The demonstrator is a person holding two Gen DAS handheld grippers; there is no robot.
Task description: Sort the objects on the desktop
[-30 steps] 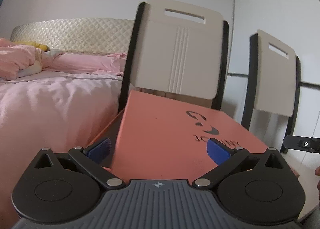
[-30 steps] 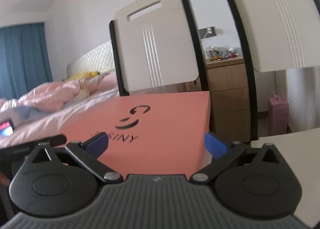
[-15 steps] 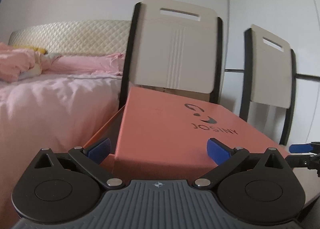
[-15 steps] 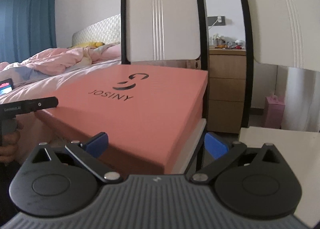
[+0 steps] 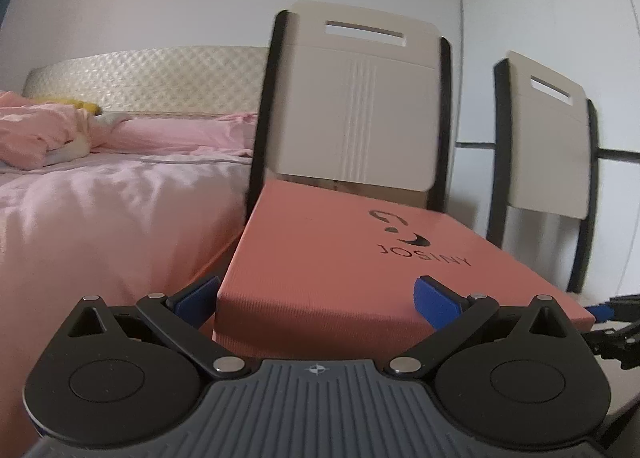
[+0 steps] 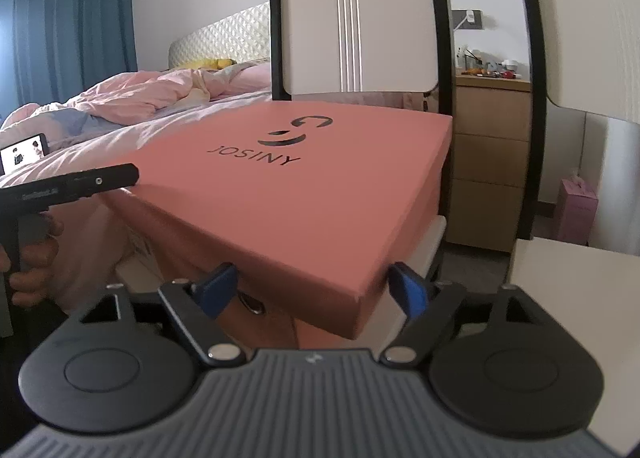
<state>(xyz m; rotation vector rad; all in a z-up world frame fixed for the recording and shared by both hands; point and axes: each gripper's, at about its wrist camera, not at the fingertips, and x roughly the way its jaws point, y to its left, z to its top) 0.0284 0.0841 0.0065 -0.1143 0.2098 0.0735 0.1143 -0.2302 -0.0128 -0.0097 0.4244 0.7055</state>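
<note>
The left gripper has its blue fingers spread wide on either side of a near corner of the pink lid; whether the pads press on it cannot be told. The right gripper is likewise spread wide, its fingers flanking another corner of the lid, and contact there is just as unclear.

The lid, printed JOSINY, sits tilted over the box. Only the right view shows the box's white wall and pink inner side under the raised edge; the left view shows just a sliver of pink below the lid at the left.

The left view catches the tip of the right gripper at the lid's far right corner. The right view shows the left gripper's black bar by the lid's left edge, with the hand on its handle.

Behind the box stand two cream chairs, and a bed with pink covers lies to the left. Only the right view adds a white table corner, a wooden dresser, blue curtains and a lit phone on the bed.
</note>
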